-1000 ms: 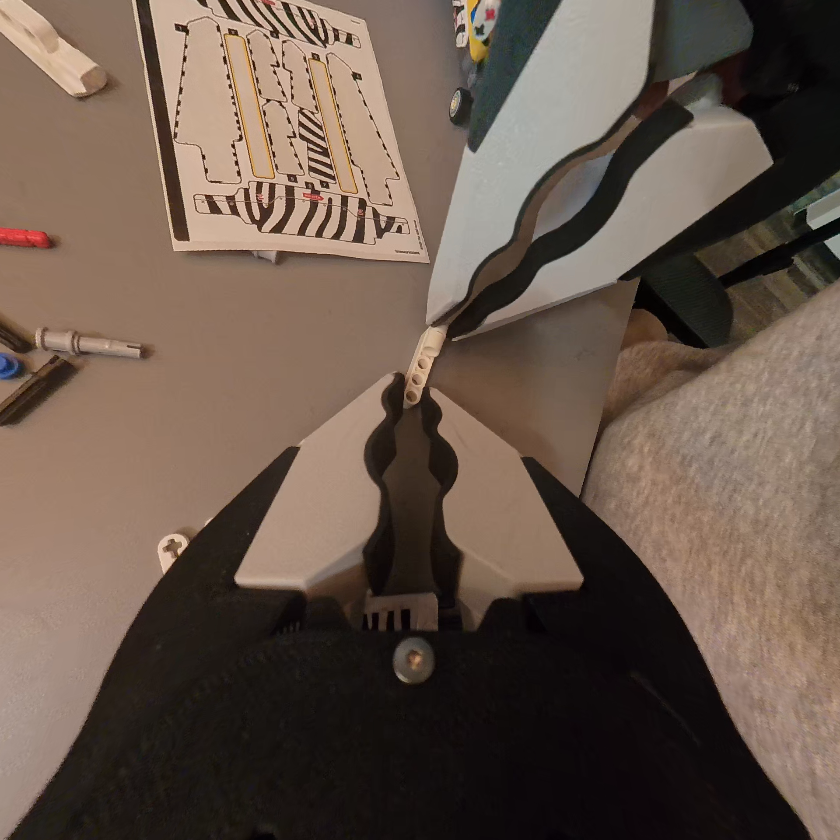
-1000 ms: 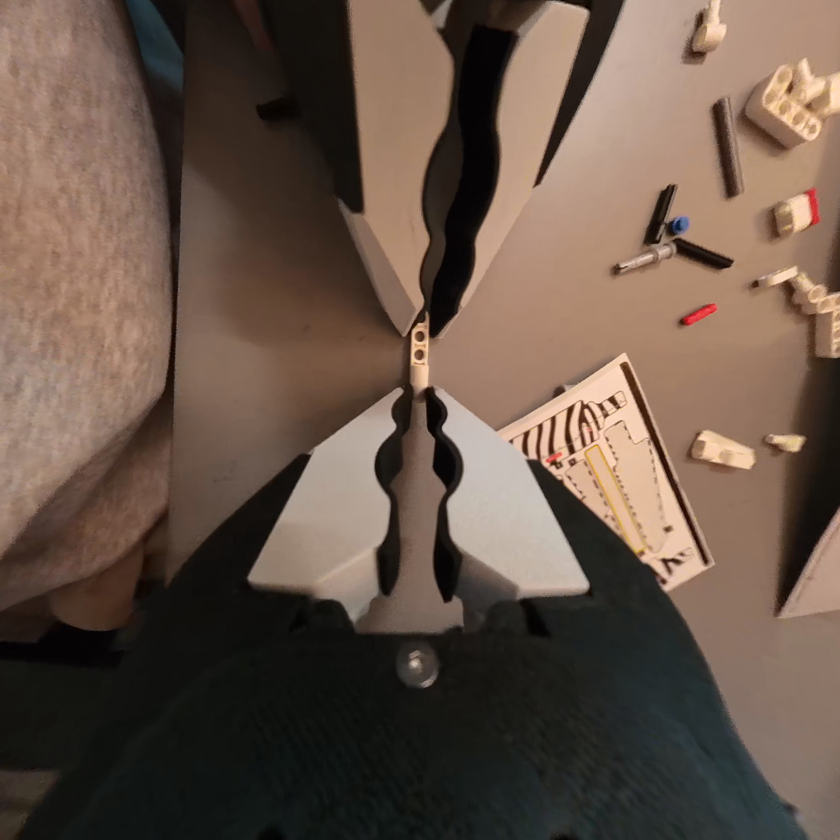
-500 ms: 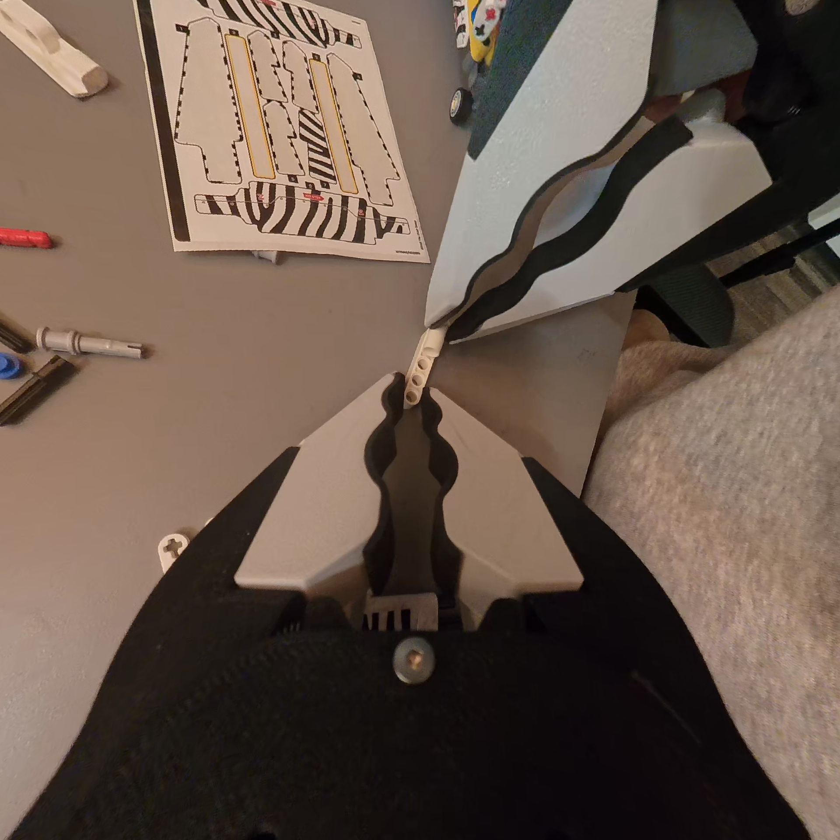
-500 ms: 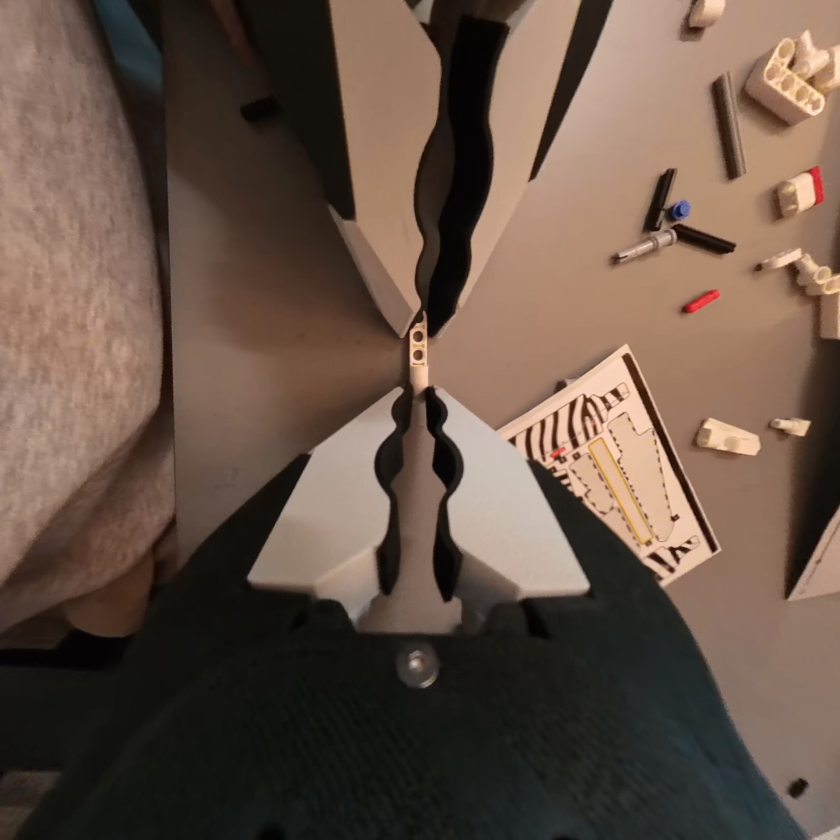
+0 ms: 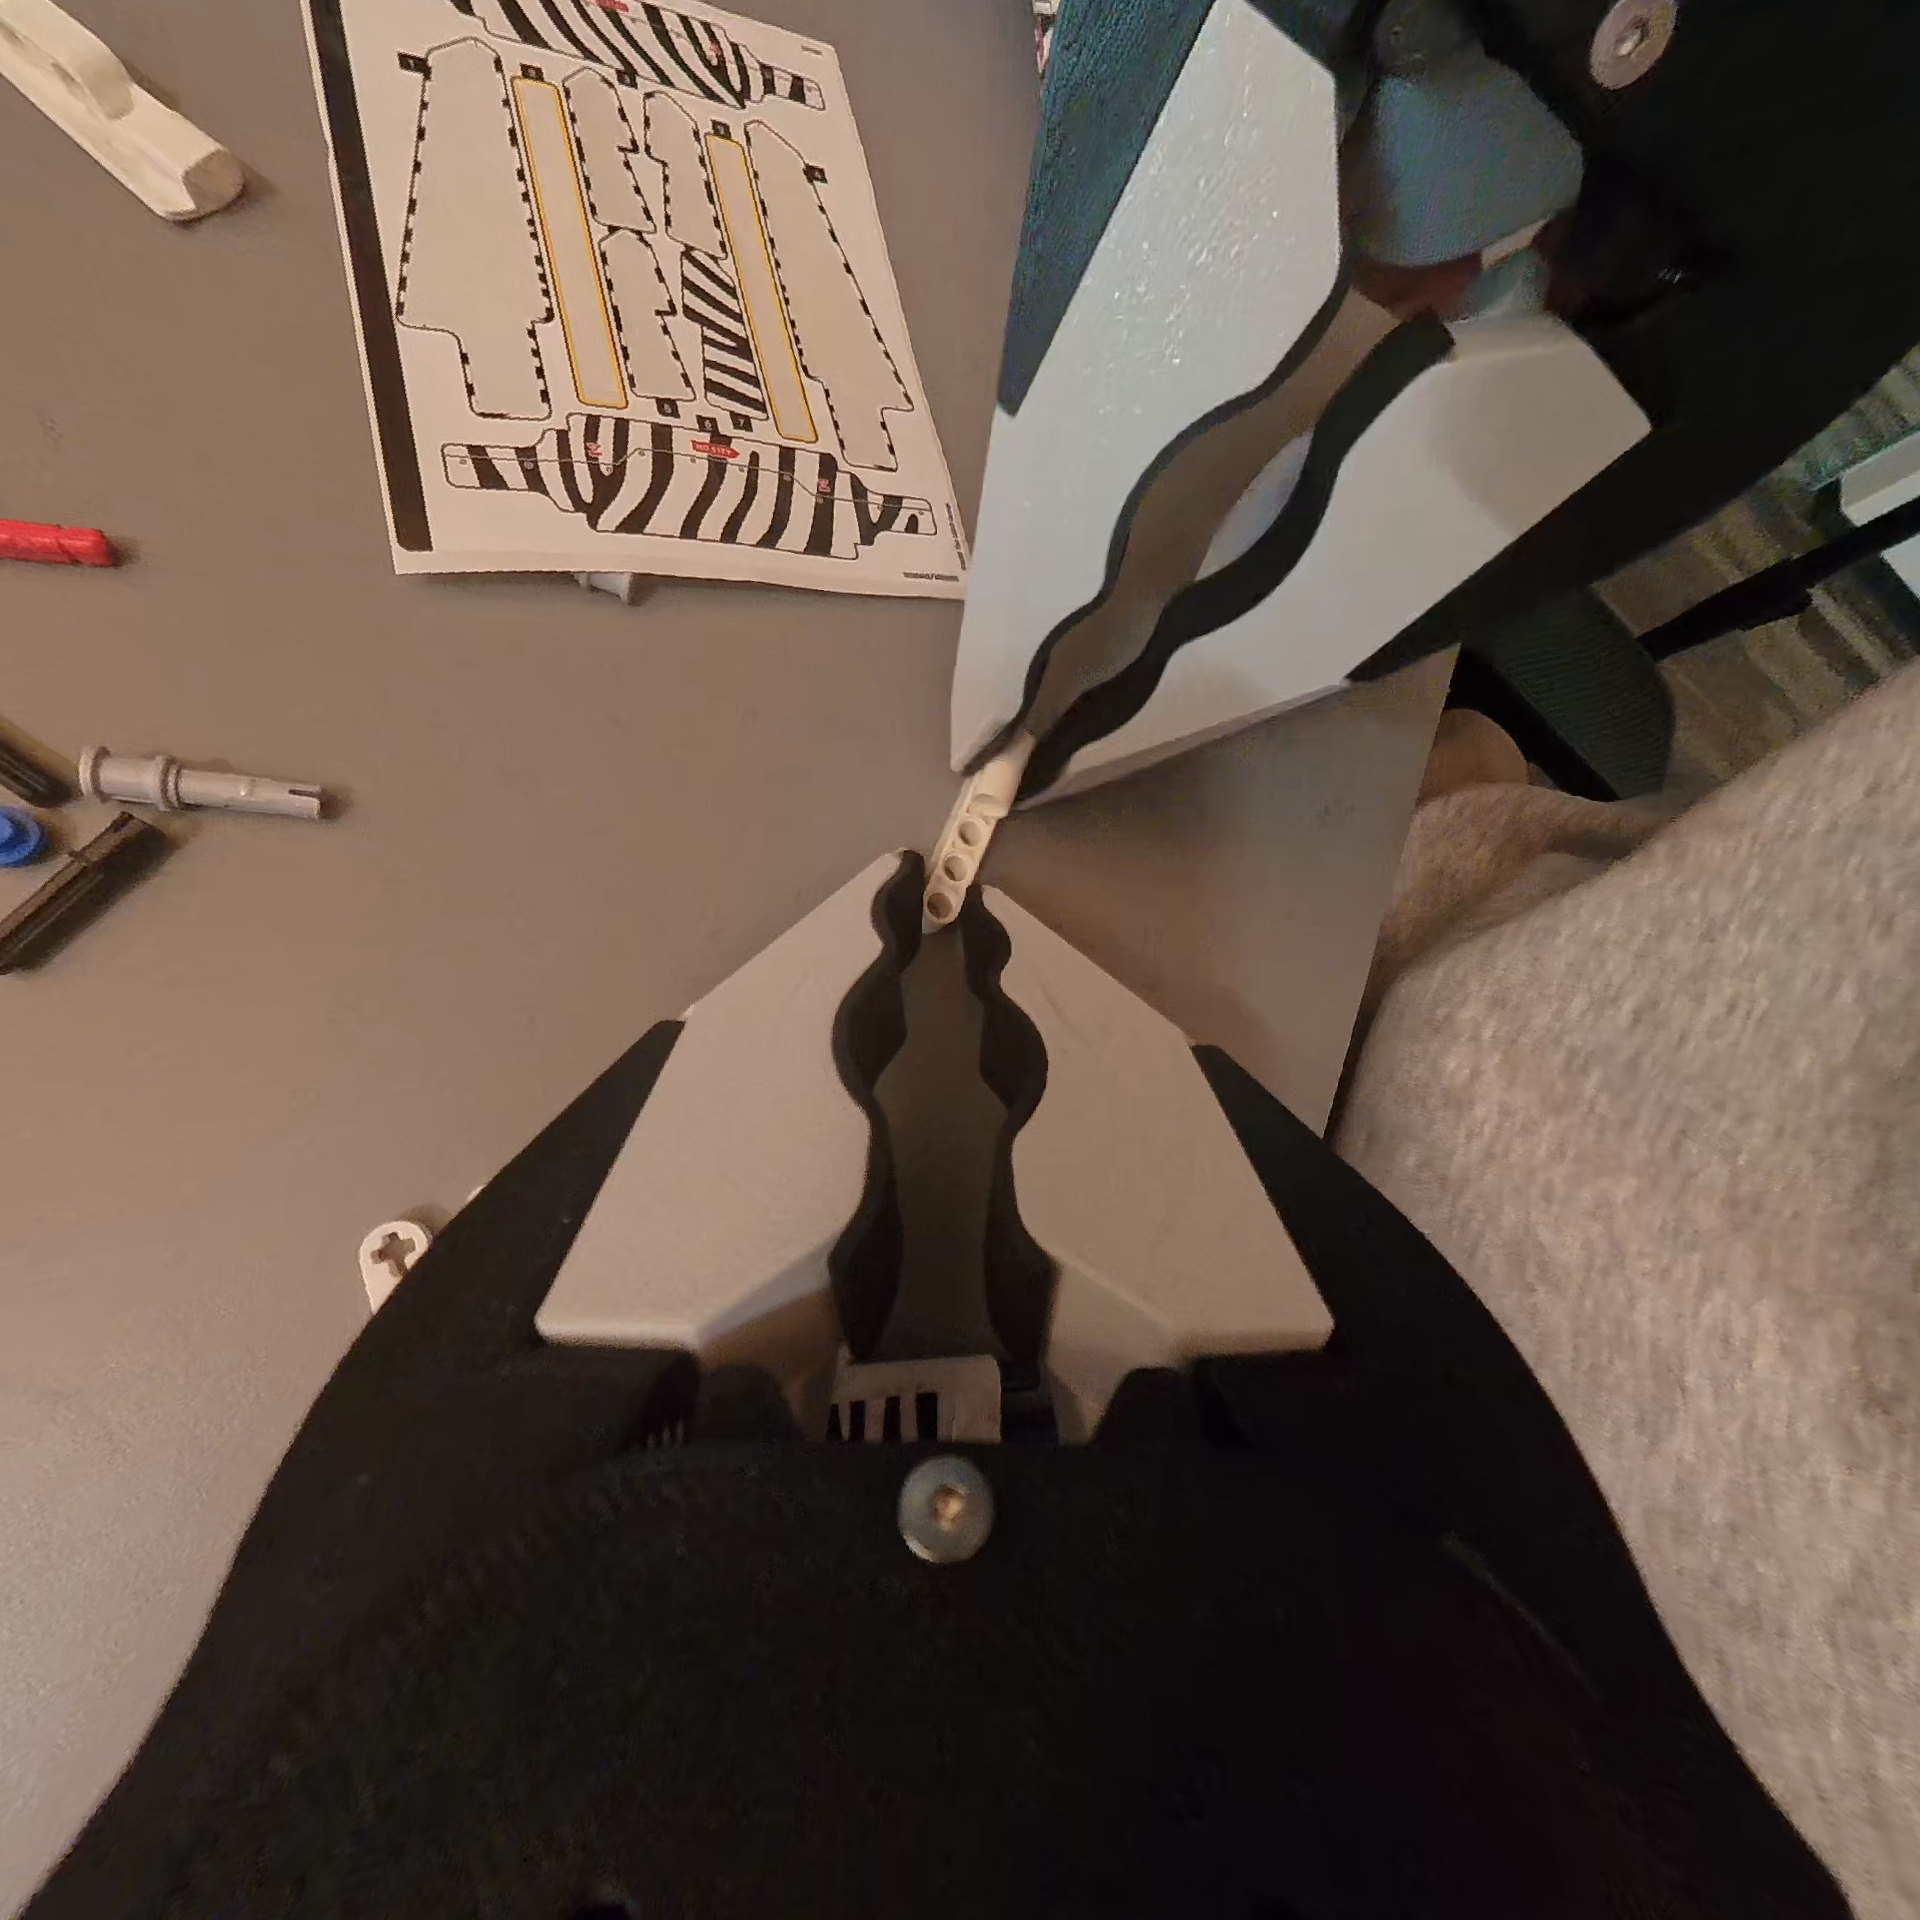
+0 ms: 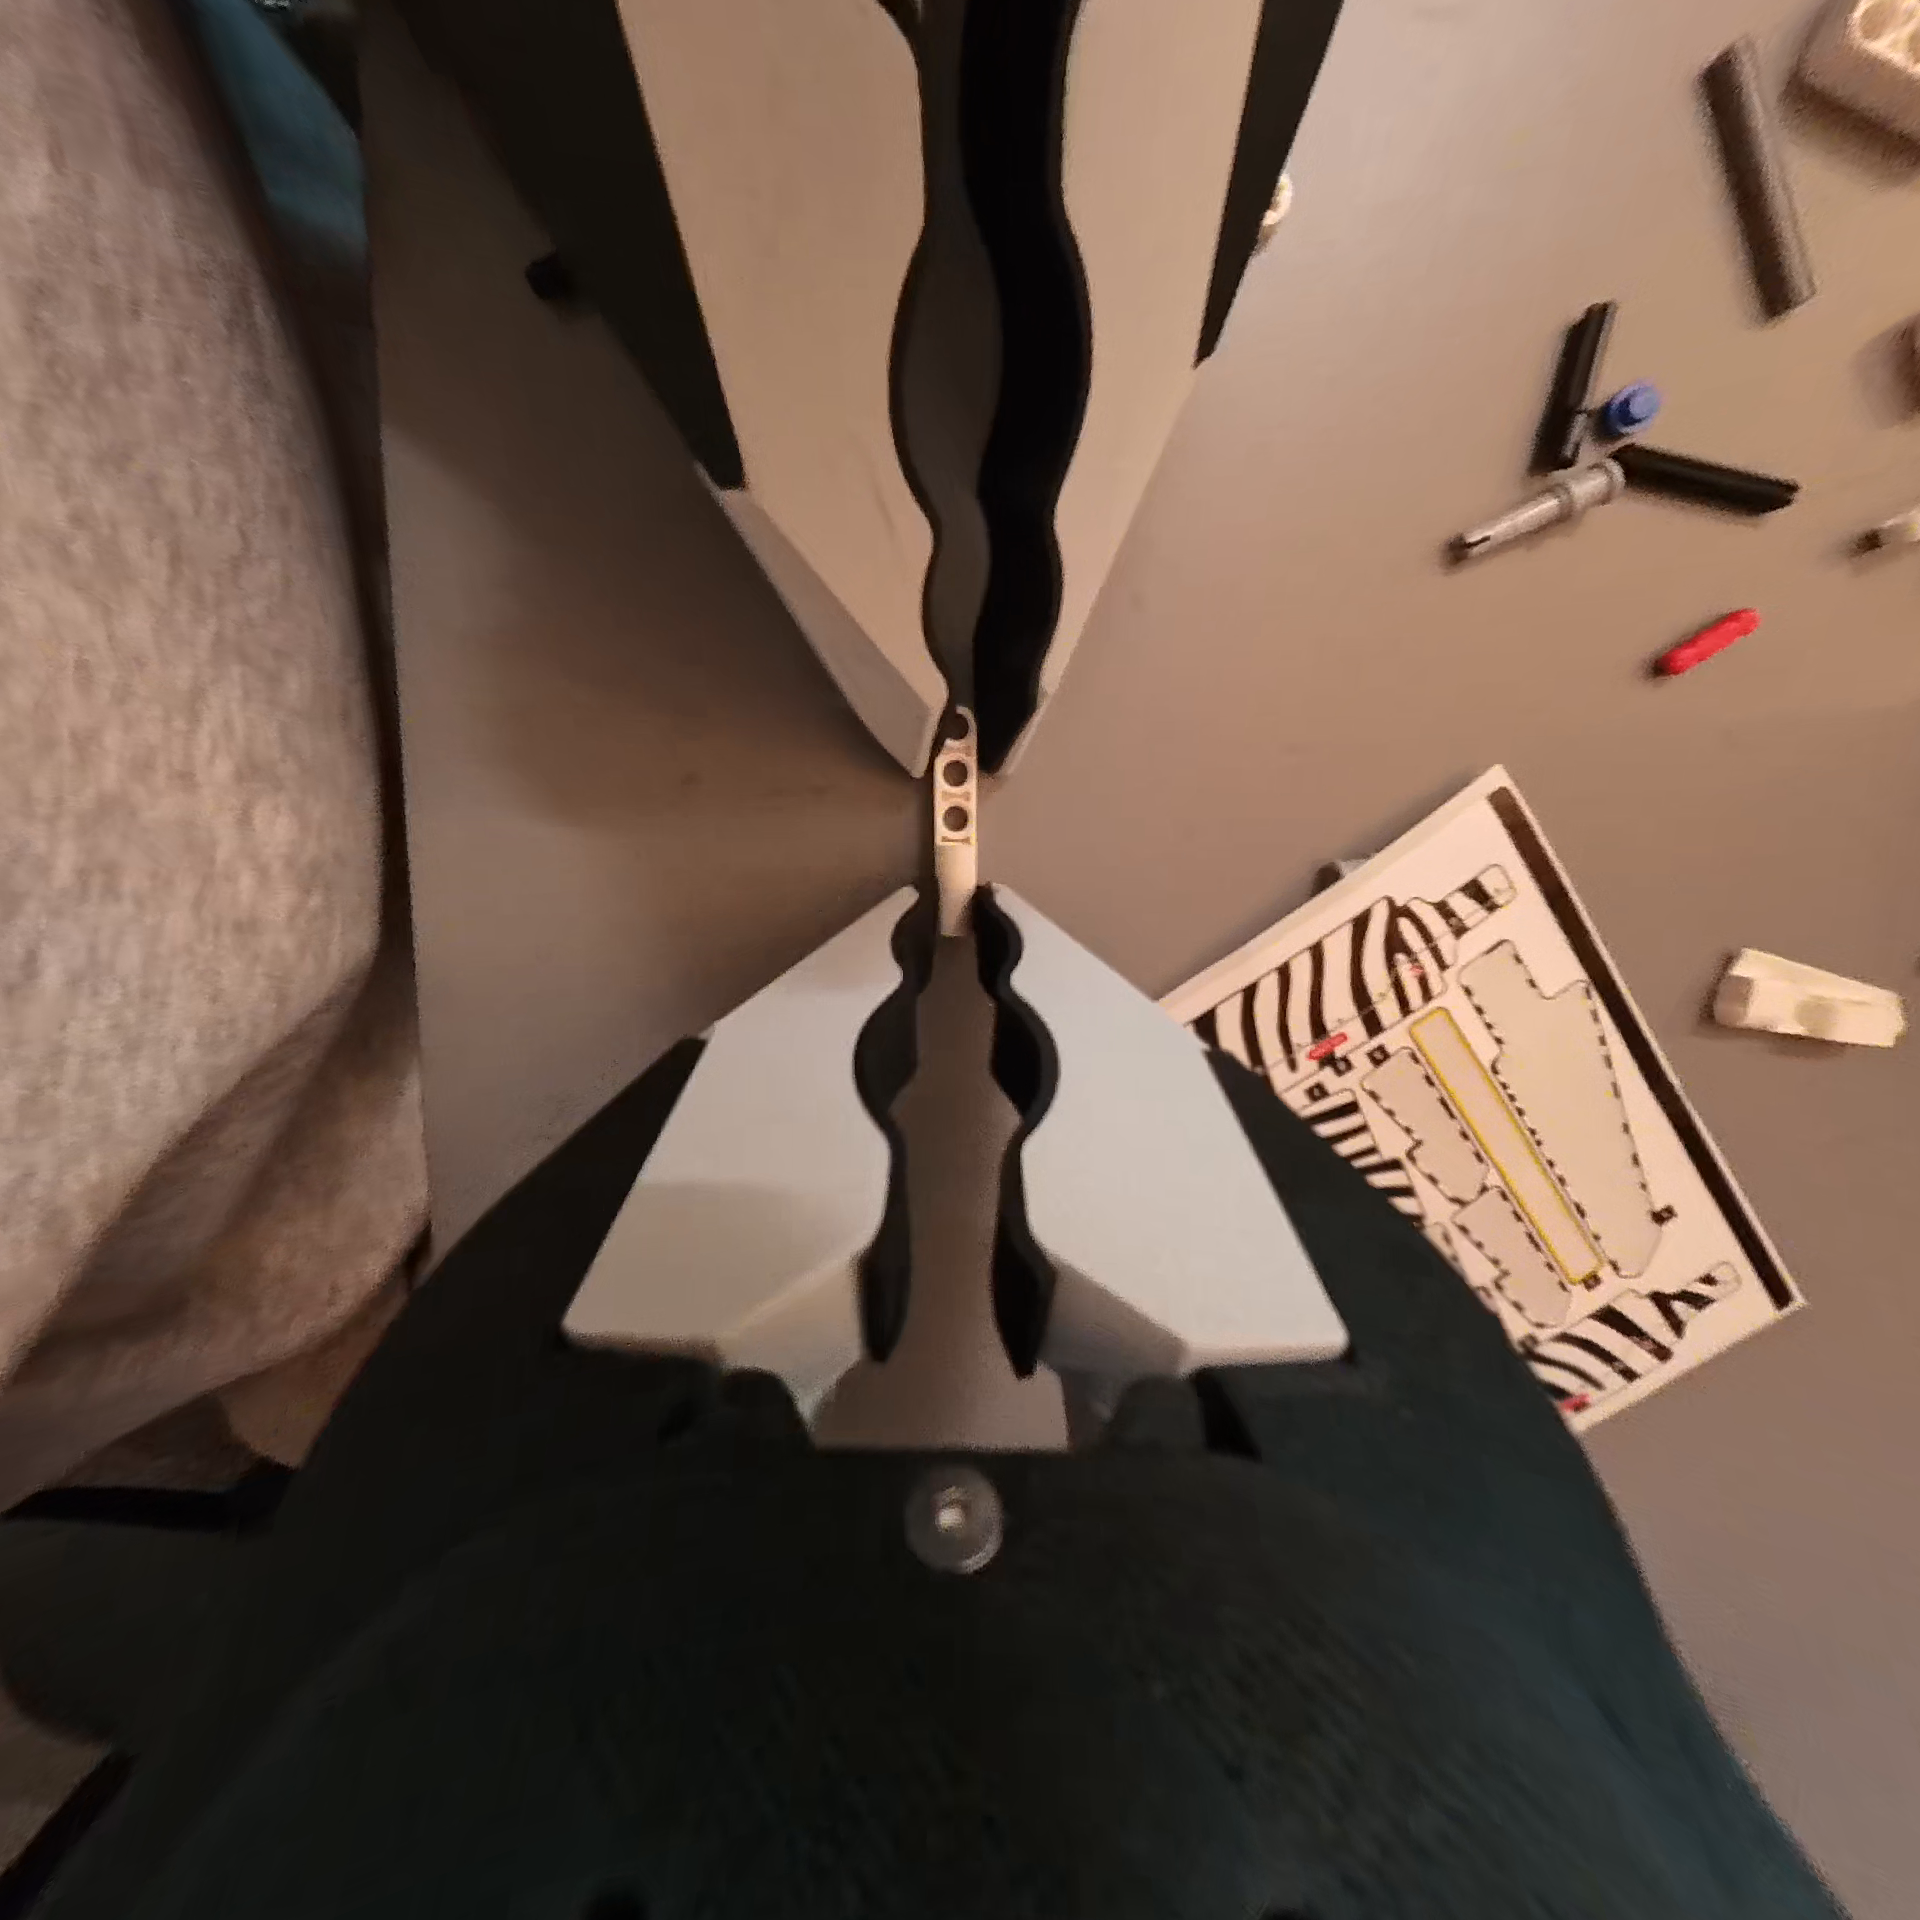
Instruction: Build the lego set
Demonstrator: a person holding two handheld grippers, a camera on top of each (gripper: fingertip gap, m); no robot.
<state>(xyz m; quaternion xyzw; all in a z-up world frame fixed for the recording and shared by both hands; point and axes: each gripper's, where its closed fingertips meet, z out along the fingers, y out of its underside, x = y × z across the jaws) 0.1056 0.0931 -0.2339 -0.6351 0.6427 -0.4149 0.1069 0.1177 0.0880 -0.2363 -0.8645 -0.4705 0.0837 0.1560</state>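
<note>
A small white beam with round holes (image 5: pixel 961 840) hangs between both grippers above the grey table (image 5: pixel 520 987), near its edge. My left gripper (image 5: pixel 941 885) is shut on its near end. My right gripper (image 5: pixel 1006 764) comes in from the upper right and pinches the far end. In the right wrist view the same beam (image 6: pixel 956 805) runs from my right gripper (image 6: pixel 951 902) up to the left gripper (image 6: pixel 961 727), the two tip to tip.
A zebra-striped sticker sheet (image 5: pixel 623 301) lies behind the beam. Loose parts lie to the left: a grey axle pin (image 5: pixel 197 784), a red piece (image 5: pixel 52 542), a black pin (image 5: pixel 73 894), a white curved part (image 5: pixel 114 135). A person's grey garment (image 5: pixel 1662 1195) borders the table edge on the right. Both grippers' tips are close together, under 4 cm apart. Left tips and right tips are each some 11 centimetres from the grey axle pin (image 5: pixel 197 784). It is also in sight in the right wrist view (image 6: pixel 1550 504).
The right gripper has shifted and turned a little, so the table parts sit differently in its view. Both grippers still hold the white beam between them.
</note>
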